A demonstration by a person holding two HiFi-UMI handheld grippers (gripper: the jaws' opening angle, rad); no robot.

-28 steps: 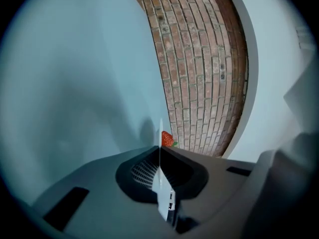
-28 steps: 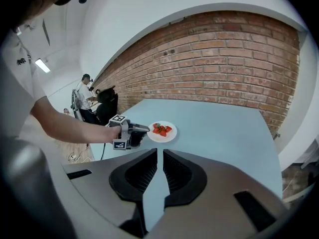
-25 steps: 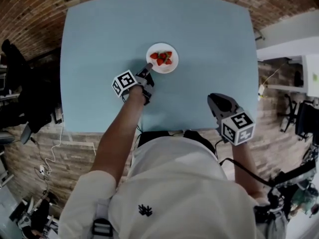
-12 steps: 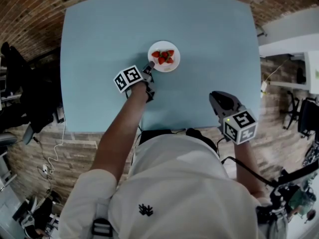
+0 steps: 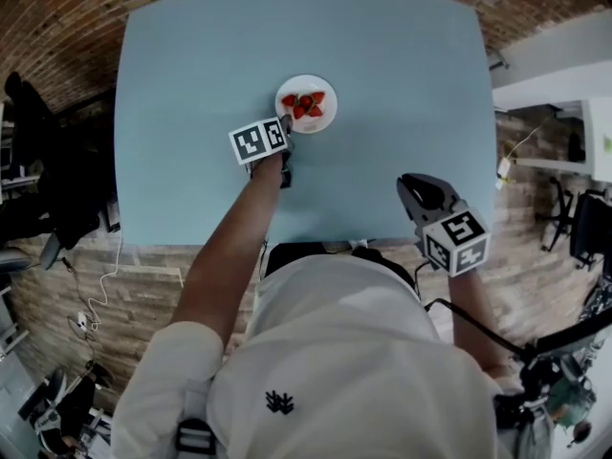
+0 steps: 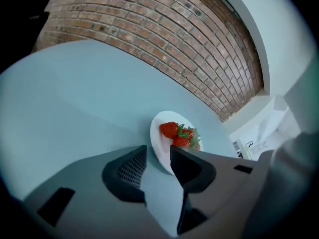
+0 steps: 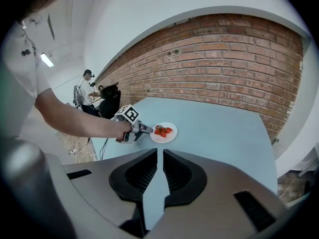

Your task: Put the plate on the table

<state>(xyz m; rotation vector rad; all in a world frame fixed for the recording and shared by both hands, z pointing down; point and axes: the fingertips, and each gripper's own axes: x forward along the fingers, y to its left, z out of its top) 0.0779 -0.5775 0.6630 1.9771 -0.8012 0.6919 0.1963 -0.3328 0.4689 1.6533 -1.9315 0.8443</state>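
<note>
Head view, one plate (image 5: 322, 121), strawberries (image 5: 303, 104), left gripper (image 5: 285, 123) fingers (image 6: 127, 171) just opened astride its rim, right gripper (image 5: 409, 184) fingers (image 7: 137, 176) together.

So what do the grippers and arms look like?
The left gripper and right gripper have dark grey bodies, two wedge-shaped jaws with ribbed black pads, each with a white cube bearing black square markers. Black cable trails by the right arm. White short-sleeved shirt, small black emblem.

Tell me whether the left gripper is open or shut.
Open. The left gripper has just been opening its jaws; they stand apart, the edge of the plate loose between them.
</note>
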